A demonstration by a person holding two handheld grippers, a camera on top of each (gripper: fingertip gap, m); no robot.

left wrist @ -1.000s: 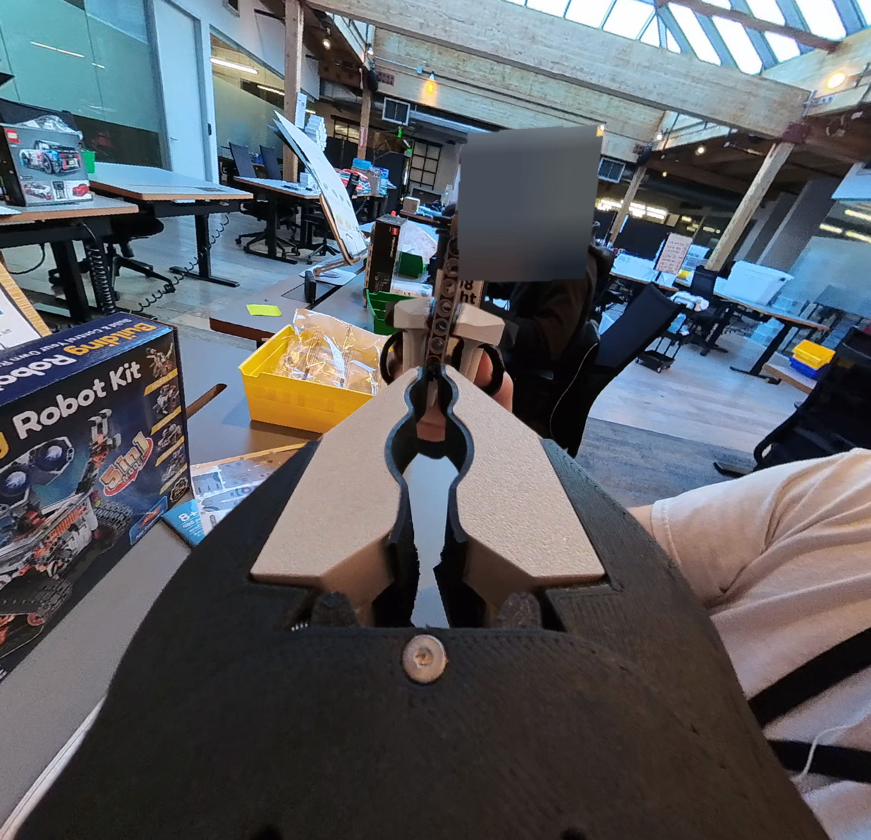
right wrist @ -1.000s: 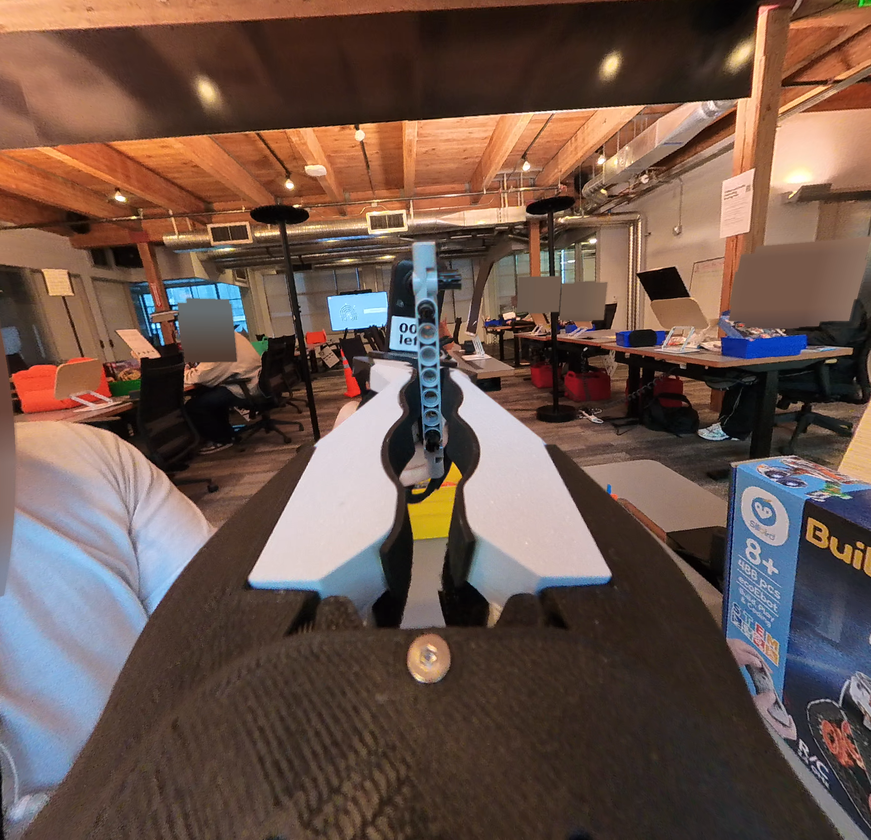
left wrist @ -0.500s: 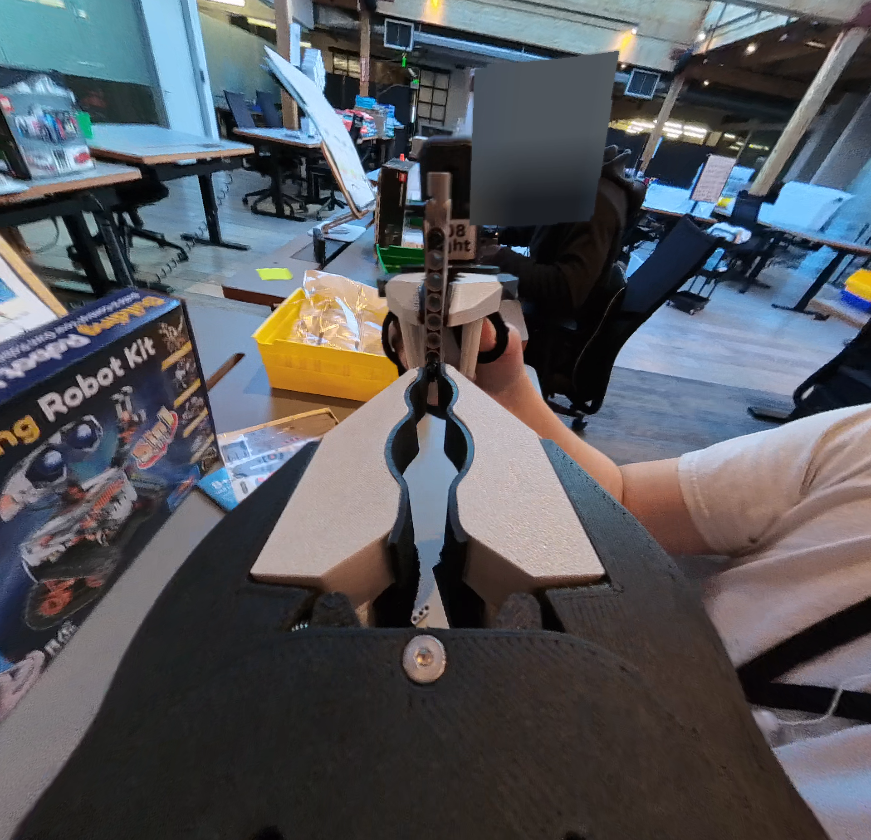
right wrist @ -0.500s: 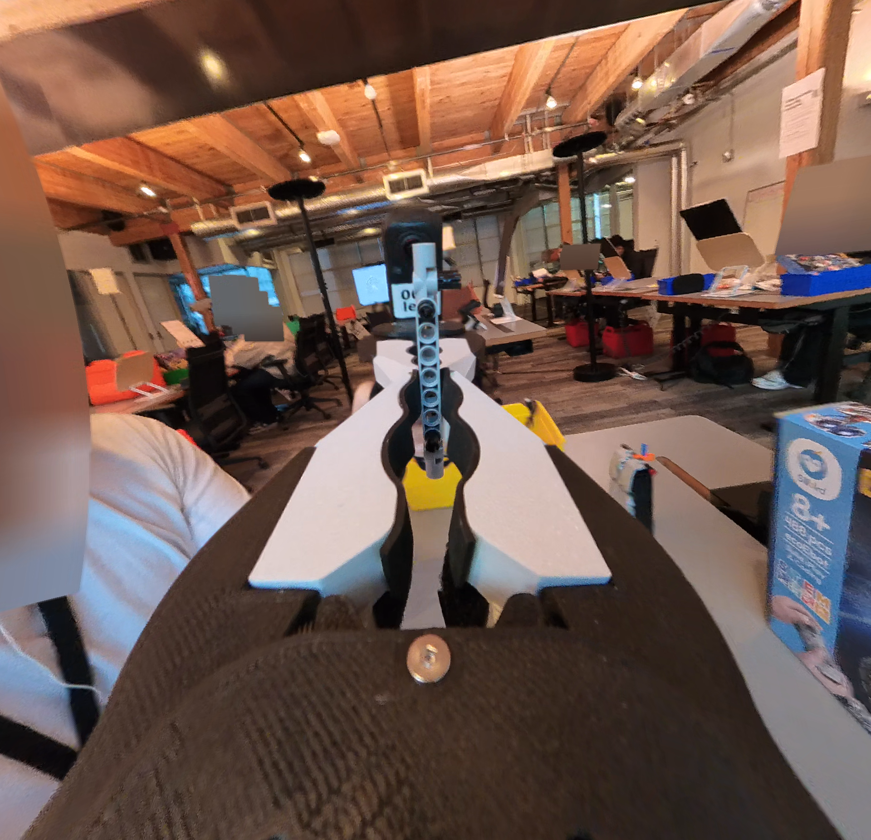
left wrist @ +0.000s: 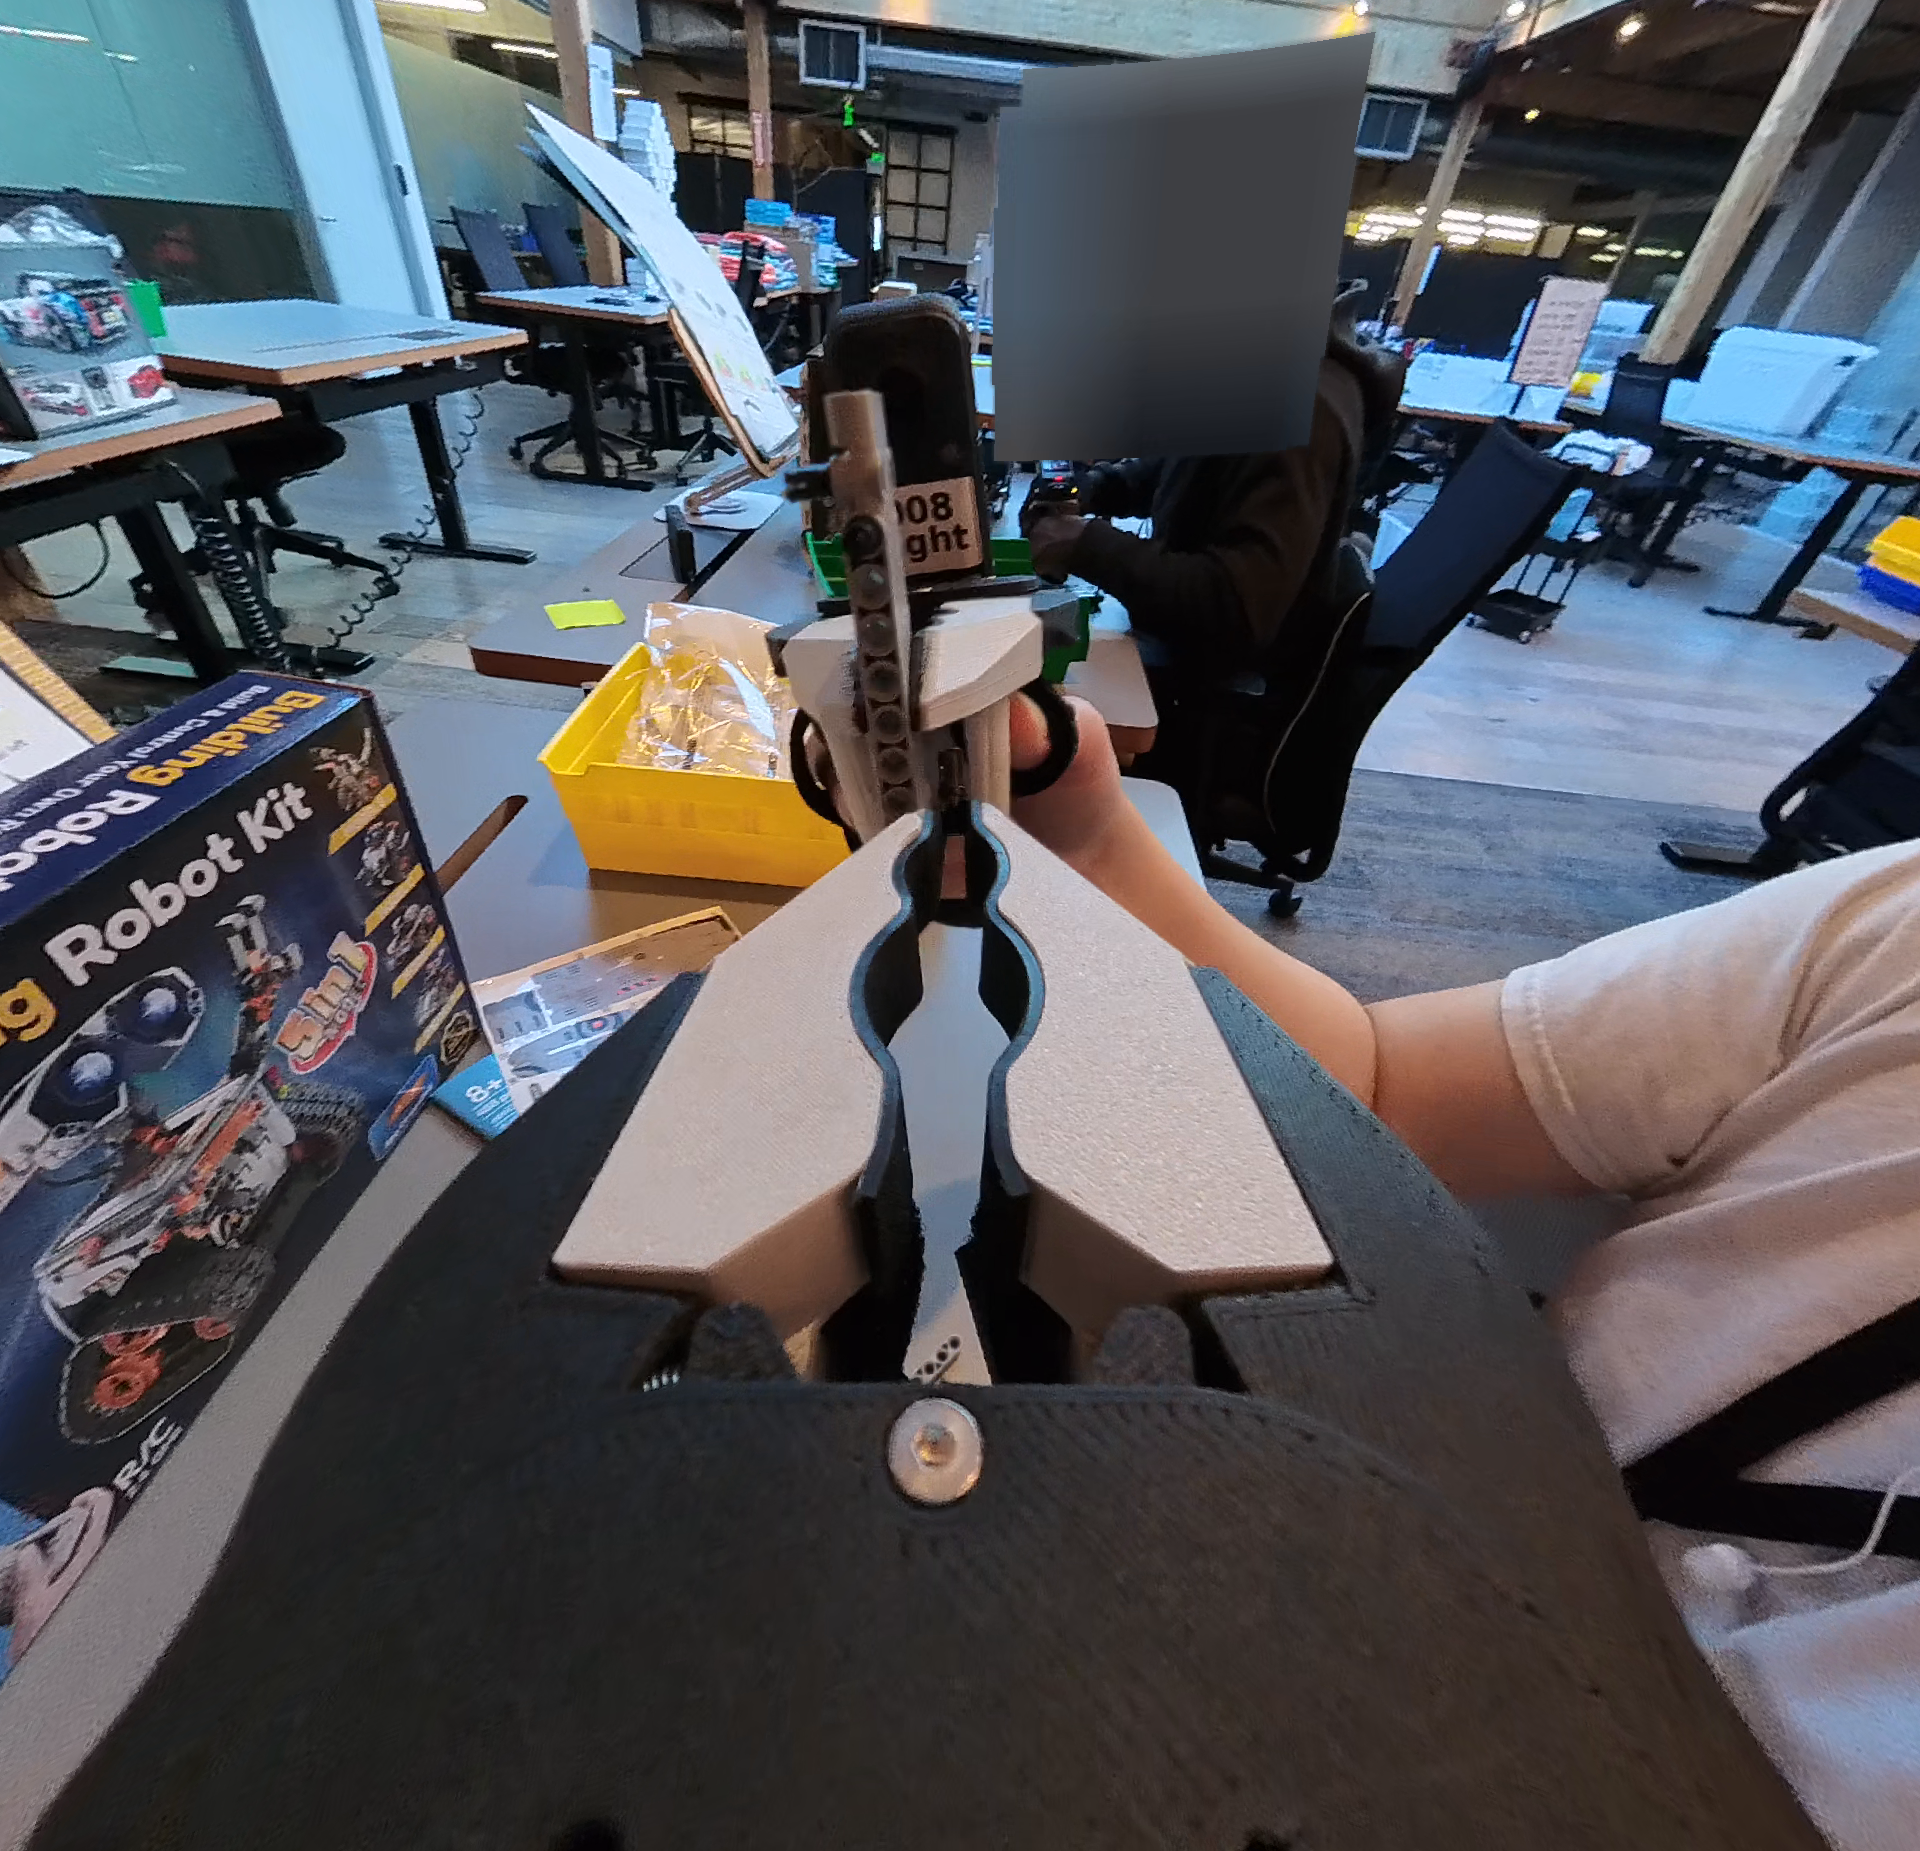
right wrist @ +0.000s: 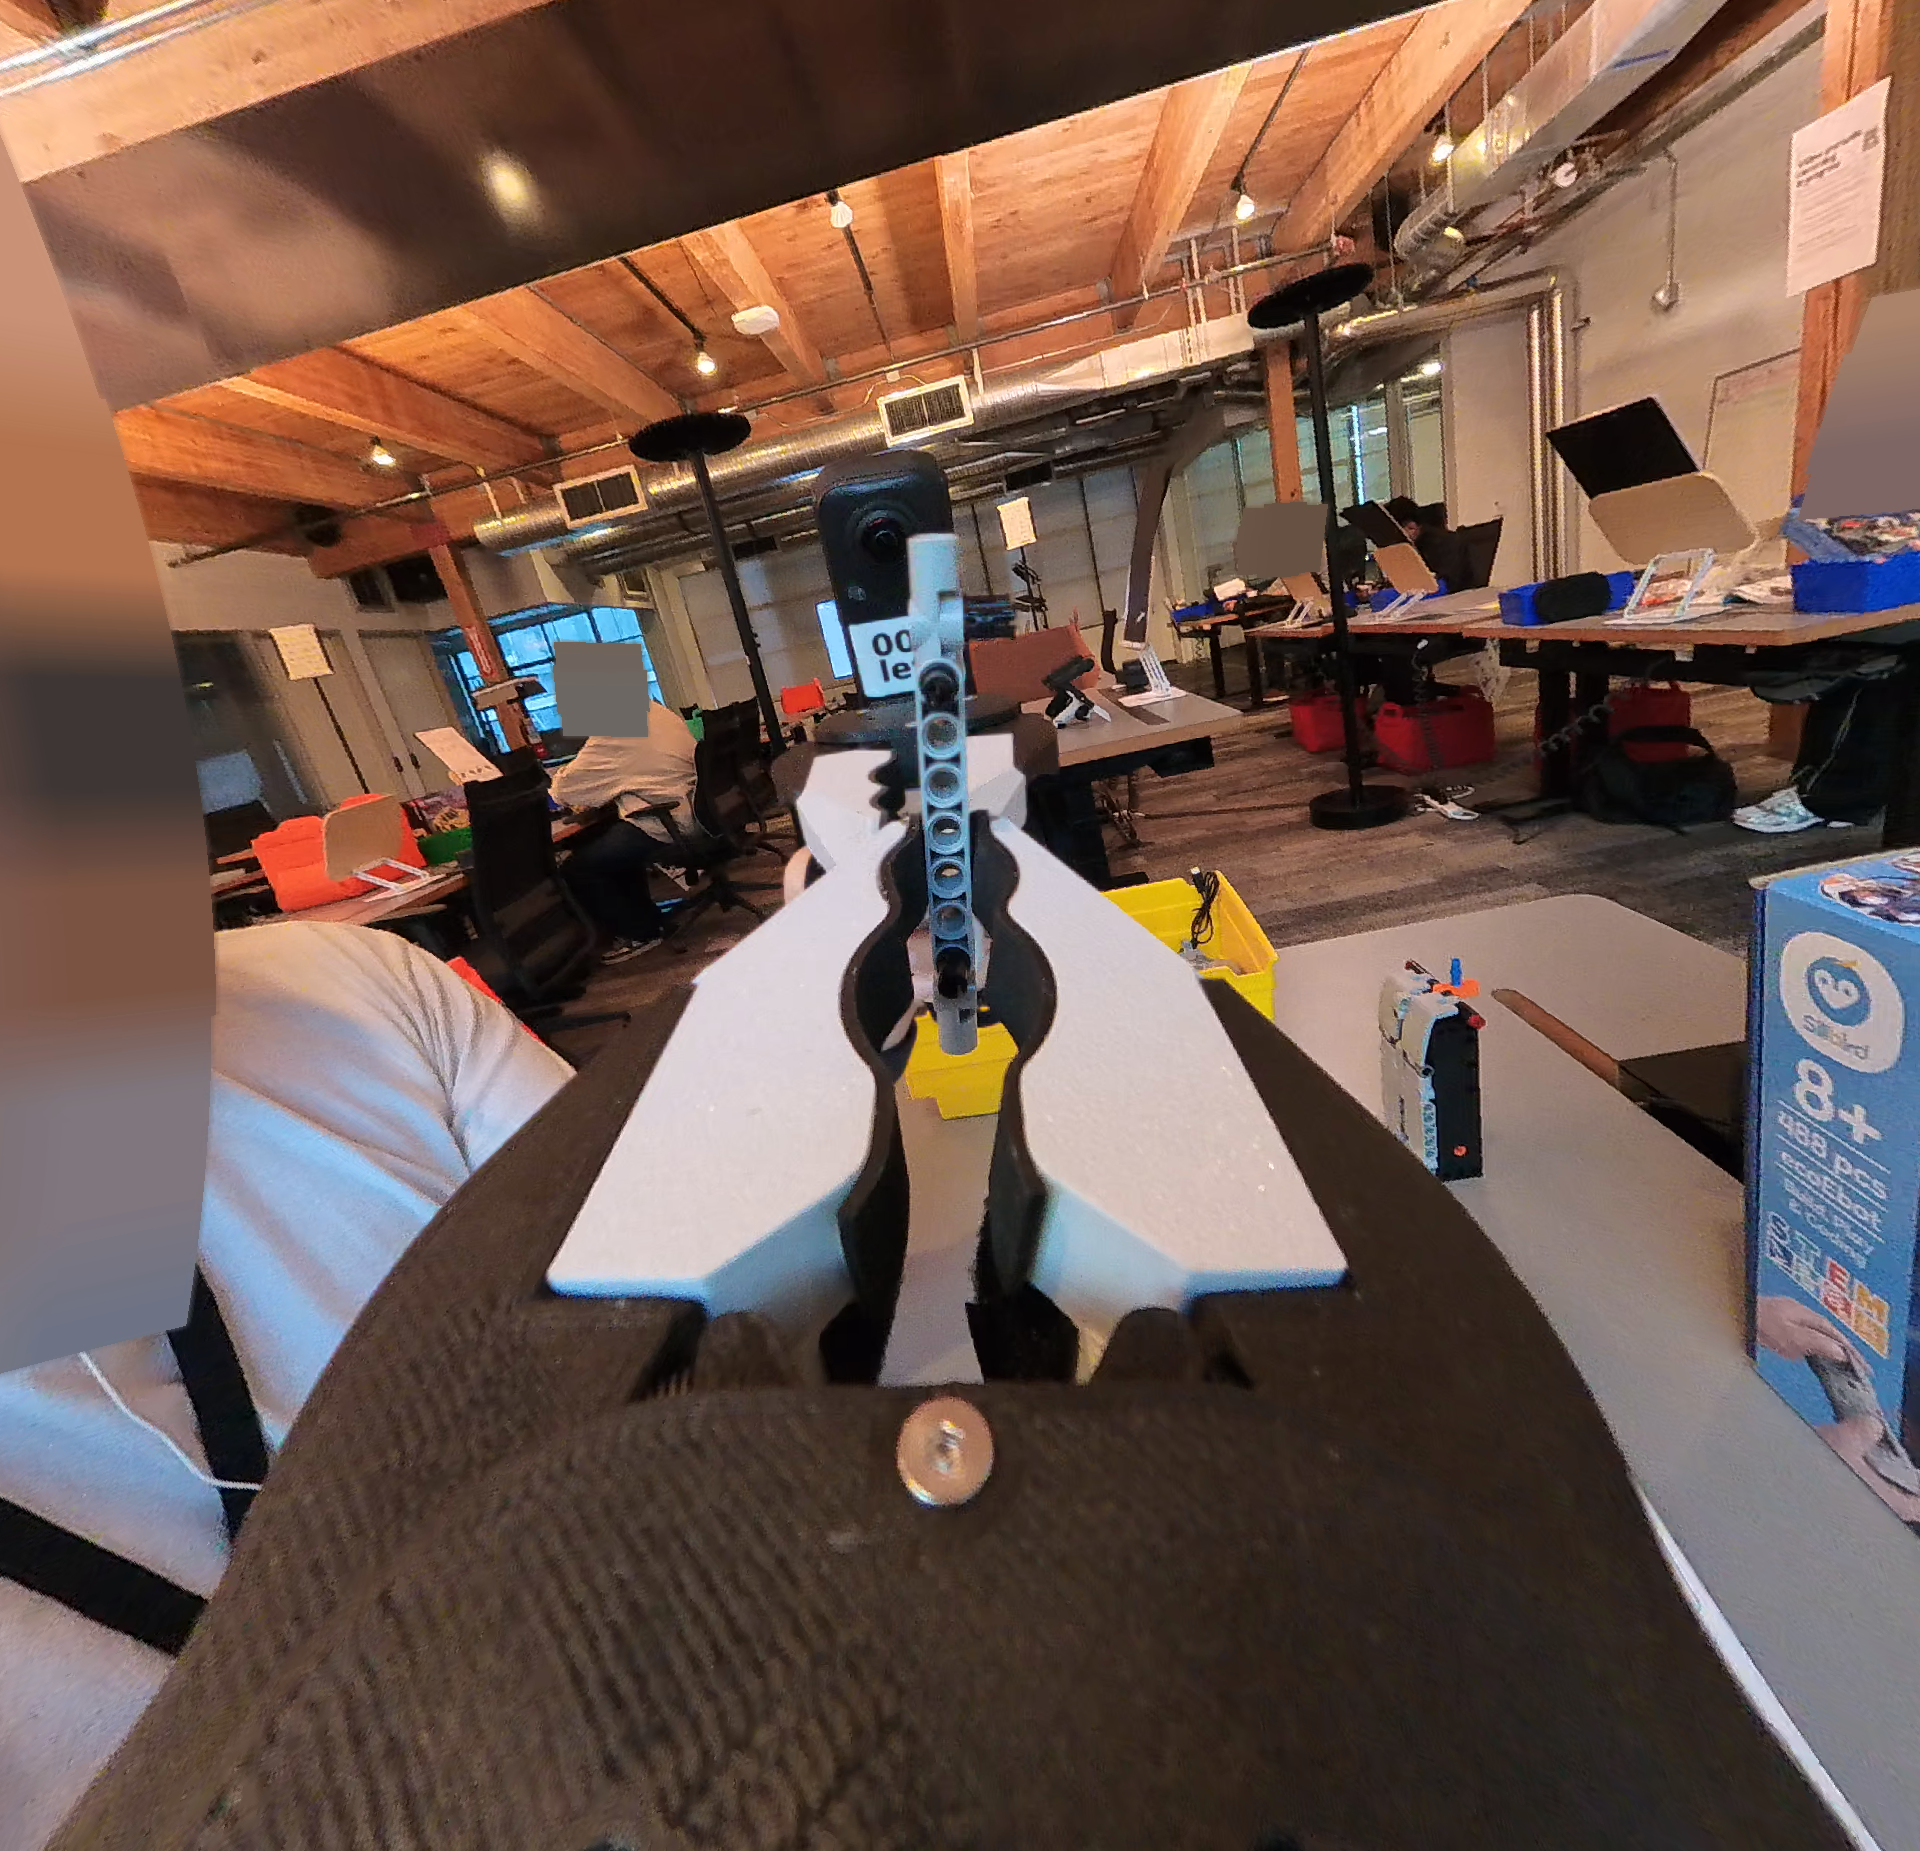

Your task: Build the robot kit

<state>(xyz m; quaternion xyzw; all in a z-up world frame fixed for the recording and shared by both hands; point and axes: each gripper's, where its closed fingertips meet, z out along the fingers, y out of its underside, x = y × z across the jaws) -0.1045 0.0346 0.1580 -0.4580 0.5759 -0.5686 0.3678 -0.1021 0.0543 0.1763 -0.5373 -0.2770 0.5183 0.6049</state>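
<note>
My right gripper (right wrist: 951,897) is shut on a grey perforated beam (right wrist: 940,793) and holds it upright in the air above the table. The beam has black pins in two of its holes. My left gripper (left wrist: 951,819) faces it tip to tip. Its tips are pinched on what looks like a small dark pin (left wrist: 951,773) right beside the beam's lower end (left wrist: 883,658). The right gripper (left wrist: 914,679) shows in the left wrist view, held by a hand. The left gripper (right wrist: 904,788) shows behind the beam in the right wrist view.
A blue robot kit box (left wrist: 187,1022) stands on the grey table (right wrist: 1558,1230) and also shows in the right wrist view (right wrist: 1839,1126). A yellow bin (left wrist: 675,814) holds plastic bags. A small built block (right wrist: 1434,1074) stands near it. A printed sheet (left wrist: 582,1001) lies flat. My white-sleeved arm (left wrist: 1662,1074) is at the right. My left and right fingertips are right by each other.
Both grippers have tipped downward together, so more of the table shows. They stay tip to tip. The beam stays in the right gripper and now leans slightly left in the left wrist view.
</note>
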